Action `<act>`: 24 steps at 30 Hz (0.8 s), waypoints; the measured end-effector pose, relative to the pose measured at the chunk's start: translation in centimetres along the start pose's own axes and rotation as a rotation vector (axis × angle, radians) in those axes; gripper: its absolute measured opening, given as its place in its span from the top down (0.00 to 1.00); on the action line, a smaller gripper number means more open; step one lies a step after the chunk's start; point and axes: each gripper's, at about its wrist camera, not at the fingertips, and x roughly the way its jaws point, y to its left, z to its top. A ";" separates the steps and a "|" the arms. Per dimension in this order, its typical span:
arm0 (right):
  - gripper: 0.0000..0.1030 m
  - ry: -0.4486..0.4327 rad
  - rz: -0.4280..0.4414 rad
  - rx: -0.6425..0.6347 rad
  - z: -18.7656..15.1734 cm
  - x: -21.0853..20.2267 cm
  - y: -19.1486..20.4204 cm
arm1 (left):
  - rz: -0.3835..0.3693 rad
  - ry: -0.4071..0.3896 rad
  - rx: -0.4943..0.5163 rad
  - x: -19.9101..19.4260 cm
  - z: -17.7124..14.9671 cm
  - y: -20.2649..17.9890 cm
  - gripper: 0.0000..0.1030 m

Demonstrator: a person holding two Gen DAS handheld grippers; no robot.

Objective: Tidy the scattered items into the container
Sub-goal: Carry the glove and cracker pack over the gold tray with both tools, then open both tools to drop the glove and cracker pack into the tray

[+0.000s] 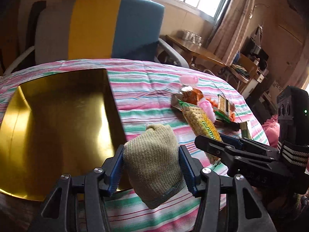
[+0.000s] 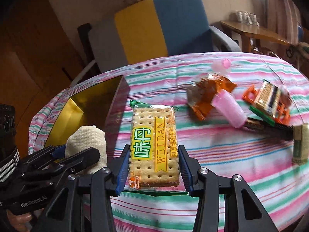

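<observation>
My left gripper (image 1: pixel 151 171) is shut on a beige knitted cloth roll (image 1: pixel 154 162), held above the striped cloth beside the gold-lined box (image 1: pixel 58 119), which lies to its left. That roll (image 2: pixel 87 147) and the left gripper (image 2: pixel 63 154) also show in the right wrist view. My right gripper (image 2: pixel 153 169) is shut on a cracker packet (image 2: pixel 154 145) with green and yellow print, lifted over the table. From the left wrist view the same packet (image 1: pixel 200 123) sticks out of the right gripper (image 1: pixel 216 143). The box (image 2: pixel 87 108) is open at the left.
A pile stays on the striped tablecloth (image 2: pixel 231 174) at the right: an orange snack bag (image 2: pixel 210 90), a pink cup (image 2: pixel 229 110), a green and orange packet (image 2: pixel 268 100), a dark strip and a small green box (image 2: pixel 300 145). A yellow and blue chair (image 1: pixel 115 29) stands behind.
</observation>
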 end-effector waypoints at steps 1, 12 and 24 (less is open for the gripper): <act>0.54 -0.002 0.013 -0.025 0.5 0.4 1.2 | 0.024 -0.008 -0.020 -0.5 0.1 1.2 0.46; 0.54 0.017 0.105 -0.207 2.7 5.0 11.2 | 0.214 -0.059 -0.185 -3.1 0.3 11.3 0.46; 0.54 0.047 0.046 -0.253 2.2 9.1 15.2 | 0.325 -0.027 -0.197 -2.7 -0.2 15.1 0.46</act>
